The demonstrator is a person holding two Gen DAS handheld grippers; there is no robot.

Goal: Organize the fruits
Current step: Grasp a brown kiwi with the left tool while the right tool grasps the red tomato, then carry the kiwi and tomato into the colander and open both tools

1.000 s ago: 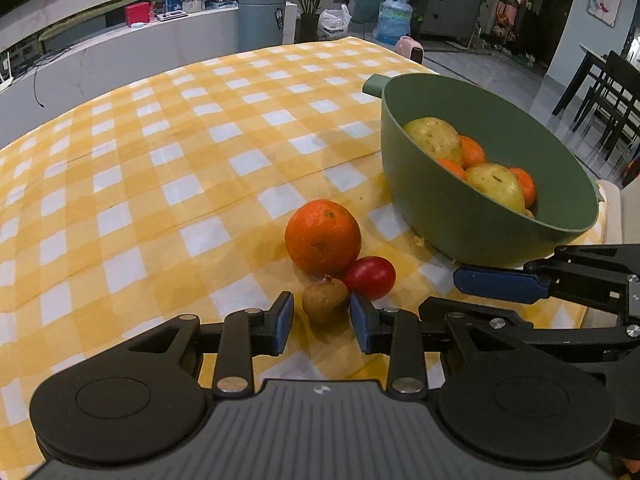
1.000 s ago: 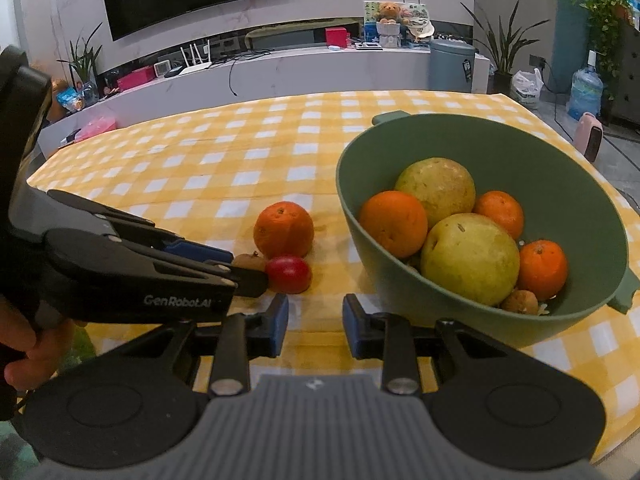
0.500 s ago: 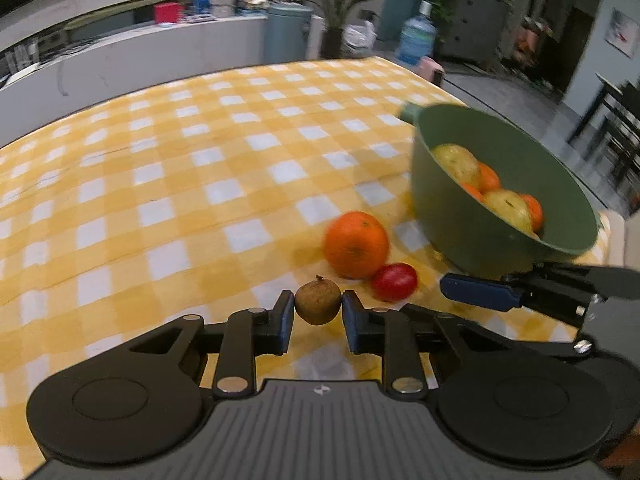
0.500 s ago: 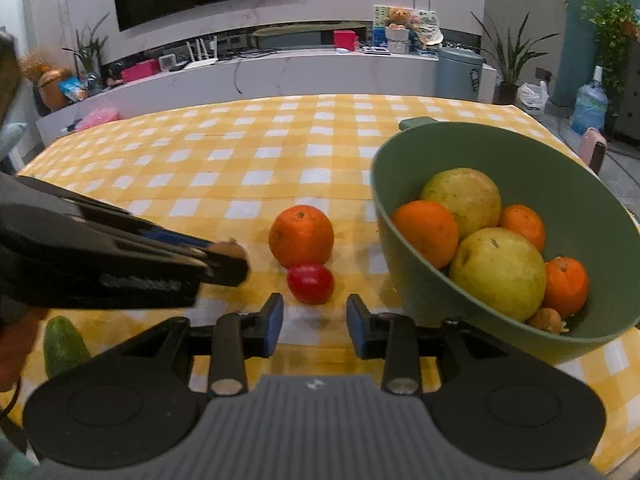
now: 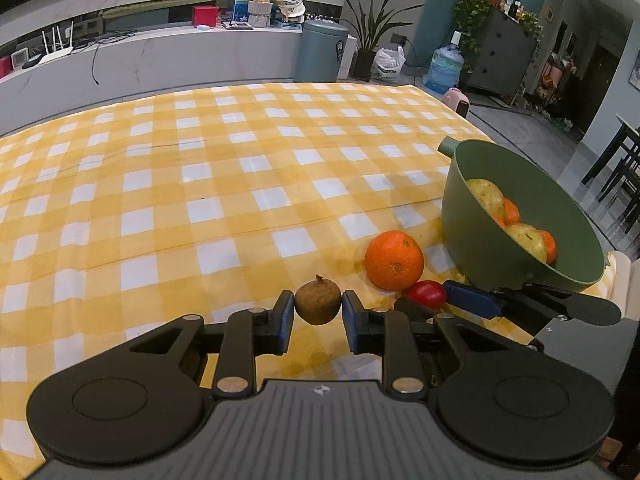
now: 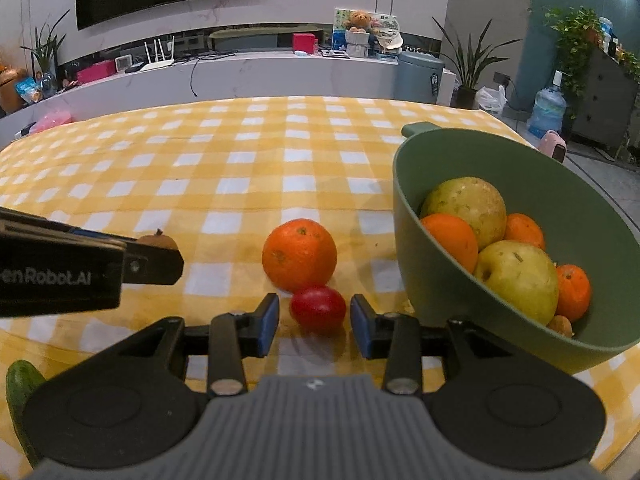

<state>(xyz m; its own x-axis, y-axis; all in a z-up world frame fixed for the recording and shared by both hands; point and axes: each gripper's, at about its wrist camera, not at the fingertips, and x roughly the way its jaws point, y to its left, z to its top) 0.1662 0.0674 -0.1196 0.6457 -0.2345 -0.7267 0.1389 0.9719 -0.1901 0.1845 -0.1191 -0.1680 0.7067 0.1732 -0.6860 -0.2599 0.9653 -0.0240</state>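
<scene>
Since the earlier frame: left claw (image 5: pixel 318 316) is clenching the small brown fruit (image 5: pixel 318 300), now lifting it off the desk (image 5: pixel 200 184).
Right claw (image 6: pixel 314 322): released, straddling the red fruit (image 6: pixel 318 309), pads clear, pitching downward.
Risk: closing crooked is squirting it toward the orange (image 6: pixel 299 254) at 12 o'clock.
Far: green bowl (image 6: pixel 416 280) at 2 o'clock is holding sorted fruit.

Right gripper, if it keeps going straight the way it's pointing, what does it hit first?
Most likely the small red fruit, which sits on the cloth just ahead of the right gripper, between its open fingers and not gripped. Right behind it lies the orange. Depth is hard to judge here.
</scene>
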